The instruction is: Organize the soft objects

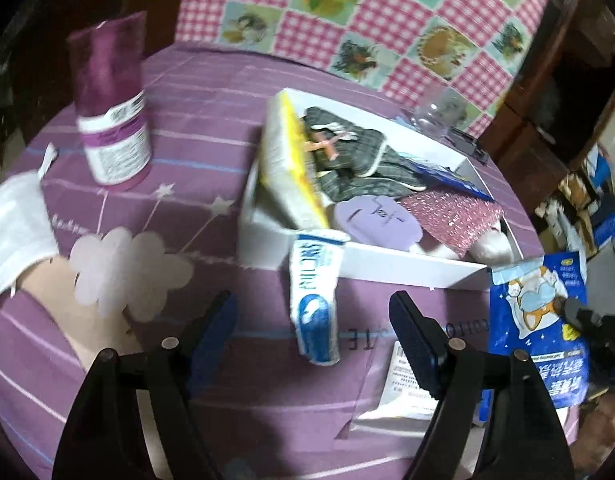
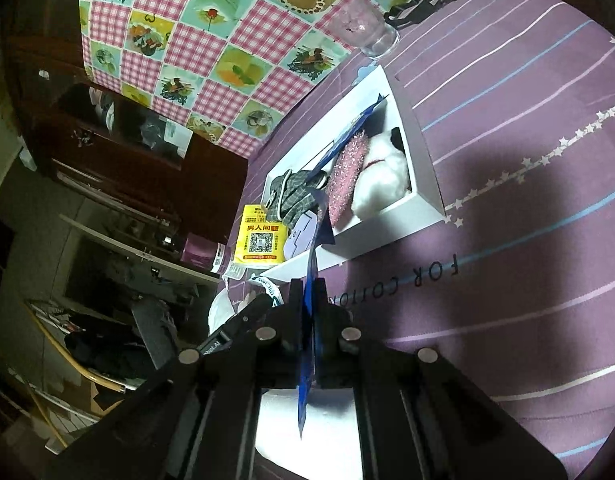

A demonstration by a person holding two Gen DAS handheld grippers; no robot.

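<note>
While the right hand-held gripper (image 2: 307, 292) pinches the blue pouch (image 1: 537, 328) shut-jawed for boxing, the left hand-held gripper (image 1: 311, 320) gapes empty over the tissue pack (image 1: 315, 296) leaning on the white box (image 1: 407, 268).

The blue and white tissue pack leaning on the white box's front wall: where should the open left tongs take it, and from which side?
Probably across the lower half of the tissue pack, which stands clear of the white box. Come from the near side, where the left tongs already straddle it, one finger on each long edge. It is narrow, soft and tilted, so a mid-body pinch should hold.
</note>
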